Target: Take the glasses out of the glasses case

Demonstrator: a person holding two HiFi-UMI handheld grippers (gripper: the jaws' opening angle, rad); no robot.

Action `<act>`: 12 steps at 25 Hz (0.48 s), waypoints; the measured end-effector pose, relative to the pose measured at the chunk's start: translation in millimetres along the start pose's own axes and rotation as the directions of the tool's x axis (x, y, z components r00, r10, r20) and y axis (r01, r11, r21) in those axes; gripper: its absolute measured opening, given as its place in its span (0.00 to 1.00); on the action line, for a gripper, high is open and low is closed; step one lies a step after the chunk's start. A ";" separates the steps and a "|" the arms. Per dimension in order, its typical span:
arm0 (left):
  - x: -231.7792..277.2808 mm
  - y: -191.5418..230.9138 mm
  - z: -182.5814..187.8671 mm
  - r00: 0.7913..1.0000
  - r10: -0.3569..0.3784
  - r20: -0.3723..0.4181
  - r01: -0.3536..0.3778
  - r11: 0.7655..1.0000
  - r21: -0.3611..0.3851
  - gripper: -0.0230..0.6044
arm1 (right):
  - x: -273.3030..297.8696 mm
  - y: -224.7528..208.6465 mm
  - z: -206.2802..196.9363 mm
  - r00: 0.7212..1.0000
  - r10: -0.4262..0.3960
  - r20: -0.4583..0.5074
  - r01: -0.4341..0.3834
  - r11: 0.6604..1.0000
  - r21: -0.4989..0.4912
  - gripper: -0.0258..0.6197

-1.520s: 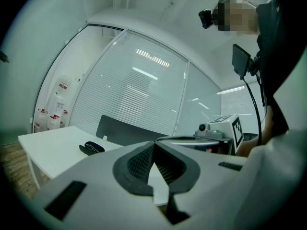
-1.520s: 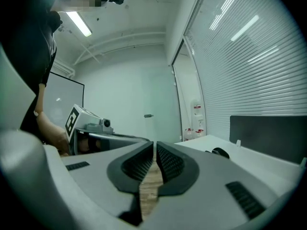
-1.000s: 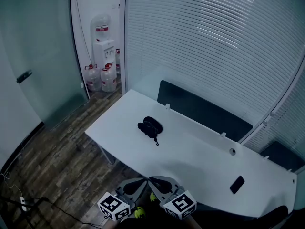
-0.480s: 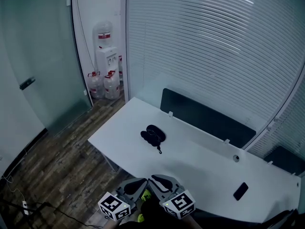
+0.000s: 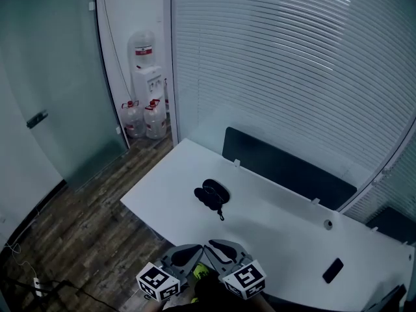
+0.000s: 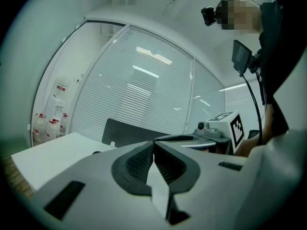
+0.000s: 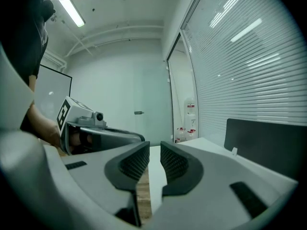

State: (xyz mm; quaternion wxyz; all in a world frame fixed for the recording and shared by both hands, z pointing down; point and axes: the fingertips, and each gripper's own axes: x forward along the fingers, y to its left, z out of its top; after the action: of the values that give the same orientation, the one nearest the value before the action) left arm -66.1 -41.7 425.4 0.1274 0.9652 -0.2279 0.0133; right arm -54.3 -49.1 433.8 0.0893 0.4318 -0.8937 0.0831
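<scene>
A black glasses case (image 5: 212, 194) lies closed on the white desk (image 5: 273, 226), towards its left end, with a short strap hanging off its near side. Both grippers hover side by side at the bottom of the head view, short of the desk's near edge and well away from the case. My left gripper (image 5: 197, 247) (image 6: 153, 145) has its pads touching, nothing between them. My right gripper (image 5: 210, 244) (image 7: 155, 147) has its jaws opening, with a narrow gap and nothing in it. In each gripper view the other gripper's marker cube shows alongside.
A black phone (image 5: 333, 270) lies at the desk's right end. A dark divider panel (image 5: 286, 171) runs along the desk's far edge, with blinds behind. A water dispenser (image 5: 148, 83) and spare bottles (image 5: 144, 119) stand in the far corner. Wooden floor (image 5: 84, 239) lies left of the desk.
The desk and the case have slid down and to the right in the head view. Both grippers stay side by side at the bottom edge.
</scene>
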 end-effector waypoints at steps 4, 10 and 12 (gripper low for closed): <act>10.1 16.4 -0.5 1.000 0.001 -0.022 -0.001 1.000 -0.007 0.04 | 14.9 -13.1 0.4 1.000 -0.003 -0.012 0.003 1.000 -0.007 0.14; 27.5 46.8 -17.9 0.997 0.021 -0.073 -0.019 1.000 0.019 0.04 | 37.9 -34.5 -9.0 0.997 -0.004 -0.076 0.003 1.000 -0.007 0.17; 33.0 53.6 -22.6 0.996 0.018 -0.083 -0.018 1.000 0.006 0.04 | 43.6 -43.5 -13.1 0.995 -0.004 -0.095 0.004 1.000 -0.003 0.17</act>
State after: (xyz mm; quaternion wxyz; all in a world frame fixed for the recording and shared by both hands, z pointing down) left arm -59.6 -96.7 462.9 0.1340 0.9621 -0.2311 0.0552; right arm -45.6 -105.8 459.7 0.1323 0.4291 -0.8876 0.1022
